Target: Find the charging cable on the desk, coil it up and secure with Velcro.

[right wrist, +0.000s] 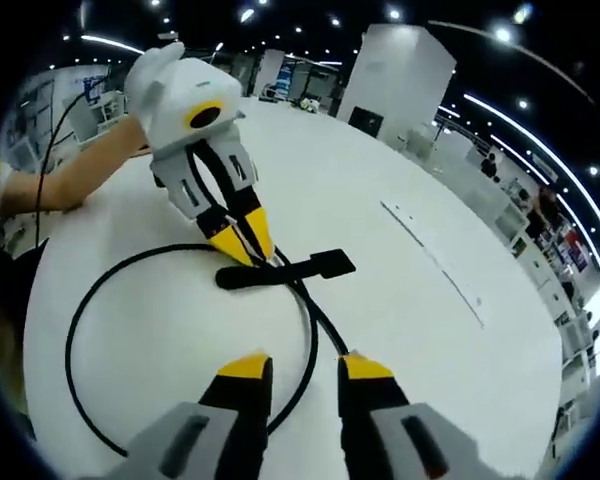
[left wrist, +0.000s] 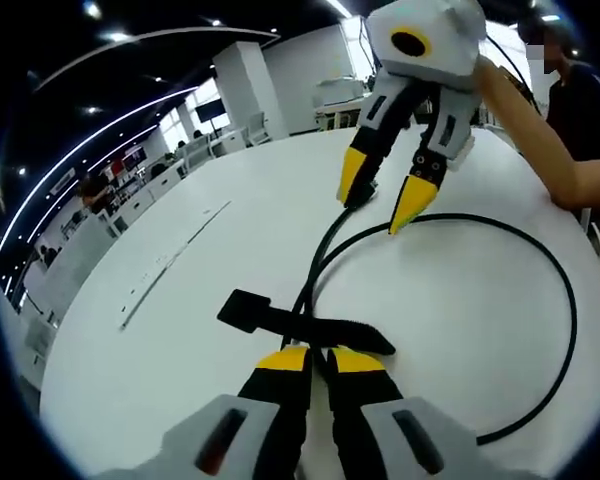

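Observation:
A black charging cable [left wrist: 570,310] lies in a wide loop on the round white table [left wrist: 160,370]. A flat black Velcro strap [left wrist: 245,308] sits across it where the loop crosses. My left gripper [left wrist: 320,358] is shut on the cable right at the strap. In the right gripper view that left gripper [right wrist: 246,244] pins the cable [right wrist: 325,322] beside the strap [right wrist: 325,266]. My right gripper [right wrist: 305,367] is open low over the table [right wrist: 450,370], with the cable's free end just past its jaws. From the left gripper view, the right gripper [left wrist: 382,196] hovers open over that end.
A person's arm [left wrist: 540,150] reaches over the far side of the table, and the other arm [right wrist: 70,185] comes in from the left. A thin seam line [left wrist: 170,262] runs across the tabletop. Office desks and pillars stand beyond the table edge.

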Demonstrator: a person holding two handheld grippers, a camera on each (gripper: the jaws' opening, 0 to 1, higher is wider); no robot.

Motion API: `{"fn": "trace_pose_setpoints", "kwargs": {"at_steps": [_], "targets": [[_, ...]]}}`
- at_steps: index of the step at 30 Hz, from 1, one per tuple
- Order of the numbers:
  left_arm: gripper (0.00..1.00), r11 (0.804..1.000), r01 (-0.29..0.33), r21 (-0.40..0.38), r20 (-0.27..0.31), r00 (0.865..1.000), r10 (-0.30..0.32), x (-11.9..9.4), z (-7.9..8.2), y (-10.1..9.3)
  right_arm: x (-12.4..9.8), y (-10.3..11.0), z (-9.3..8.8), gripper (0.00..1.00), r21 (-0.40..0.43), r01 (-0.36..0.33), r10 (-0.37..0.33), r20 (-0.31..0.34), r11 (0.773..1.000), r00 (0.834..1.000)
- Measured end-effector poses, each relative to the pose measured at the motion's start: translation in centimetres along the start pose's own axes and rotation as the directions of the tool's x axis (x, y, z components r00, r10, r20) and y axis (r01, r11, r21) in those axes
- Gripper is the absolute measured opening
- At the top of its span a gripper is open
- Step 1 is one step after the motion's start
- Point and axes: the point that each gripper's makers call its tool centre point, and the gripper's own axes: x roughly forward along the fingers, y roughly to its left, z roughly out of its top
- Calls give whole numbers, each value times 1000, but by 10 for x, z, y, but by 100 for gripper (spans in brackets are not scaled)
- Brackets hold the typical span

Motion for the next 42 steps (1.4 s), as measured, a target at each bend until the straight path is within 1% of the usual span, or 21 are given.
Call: {"fn": "trace_pose_setpoints", "kwargs": {"at_steps": [3,5,8,13,20,25,33,35,37,40,42], "targets": [[8,1000,-1,-2,-1,1000,1,0,0,0,2,7,-9,25,0,-19,19,-34,1000,999],[8,1000,-1,-2,-1,1000,1,1,0,1,4,11,-13,23,1,-36,36,-49,999,998],[8,1000,0,-4,2,1000,0,1,0,1,6,11,-15,21,8,-34,35,-67,999,997],[8,1000,-1,-3,2,1000,1,1,0,2,7,12,-15,21,38,-44,46,-53,998,998],[8,1000,-6,5,-2,1000,6,1,1,2,9,11,-18,21,43,-43,46,-61,998,997],[8,1000,-14,19,-9,1000,14,1,1,3,9,10,-18,21,44,-43,46,-61,998,997],[8,1000,-13,14,-7,1000,13,0,0,2,10,12,-18,20,21,-53,54,-69,998,996],[8,1000,-13,13,-6,1000,13,0,0,2,11,12,-19,20,26,-55,57,-70,998,996],[8,1000,-13,14,-6,1000,13,0,0,3,12,8,-19,20,65,-44,48,-63,997,997],[8,1000,-13,18,-5,1000,13,0,0,3,12,8,-18,20,86,-53,57,-46,995,997],[8,1000,-12,18,-4,1000,12,0,0,2,13,8,-19,19,85,-54,59,-52,995,997]]}}
